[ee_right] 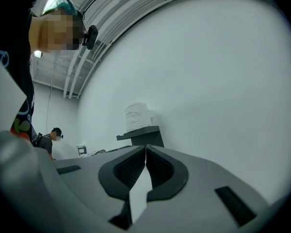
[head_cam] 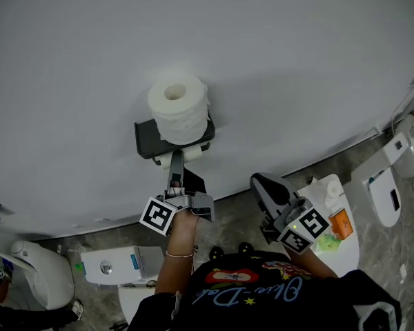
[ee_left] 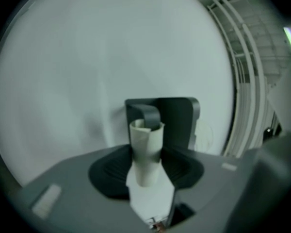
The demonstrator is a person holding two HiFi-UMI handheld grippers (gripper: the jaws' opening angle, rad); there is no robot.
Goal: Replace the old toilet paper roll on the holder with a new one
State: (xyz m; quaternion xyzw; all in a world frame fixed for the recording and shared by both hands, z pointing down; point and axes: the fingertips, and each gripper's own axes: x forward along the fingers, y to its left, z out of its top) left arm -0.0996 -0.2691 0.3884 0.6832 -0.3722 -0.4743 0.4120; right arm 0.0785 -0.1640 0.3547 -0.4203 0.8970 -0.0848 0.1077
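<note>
– Starting nearest: how are the tongs marked?
– Right gripper (head_cam: 257,180) is marked closed. Its jaws are pressed flat together with nothing between them. It is held low at the right, well apart from the holder, and pointed toward the wall.
– And the other one?
– Left gripper (head_cam: 175,168) is held up at the underside of the holder. Its jaws are seen spread, with the old cardboard tube (ee_left: 146,152) standing between them and a pad just beside each flank. Firm pressing cannot be confirmed, so it is noted as open around the tube.
– Where is the tube placed?
– It is threaded on the curved arm (ee_left: 150,111) of the dark holder (head_cam: 146,142), under the shelf. It is seen as a bare tube with a ragged edge at its far end.
– And the replacement?
– The new toilet paper roll (head_cam: 179,110) is set on end on the holder's top shelf, directly above the tube, with its core hole turned upward. It is touched by neither gripper.
– Anything farther back?
– The holder is fixed to a plain white wall (head_cam: 297,61). A white toilet (head_cam: 390,185) is seen along the wall base at far right. In the right gripper view another person (ee_right: 53,134) is made out, small and far off at the left.
</note>
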